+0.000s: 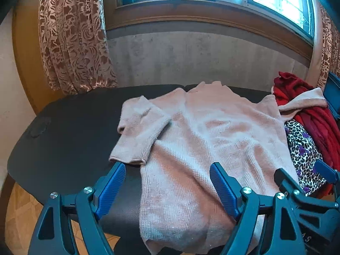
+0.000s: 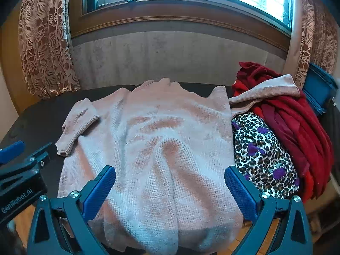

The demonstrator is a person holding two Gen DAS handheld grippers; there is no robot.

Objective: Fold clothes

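Note:
A pale pink knit sweater lies flat on the black table, hem toward me and hanging over the near edge. Its left sleeve is folded back beside the body. Its right sleeve drapes up over the red pile. My left gripper is open above the sweater's lower left edge, holding nothing. My right gripper is open over the lower middle of the sweater, empty. Each gripper shows at the edge of the other's view.
A heap of red clothes and a leopard-print garment crowd the table's right side. A blue bin stands behind them. Patterned curtains and a window wall back the table. Wooden floor lies below.

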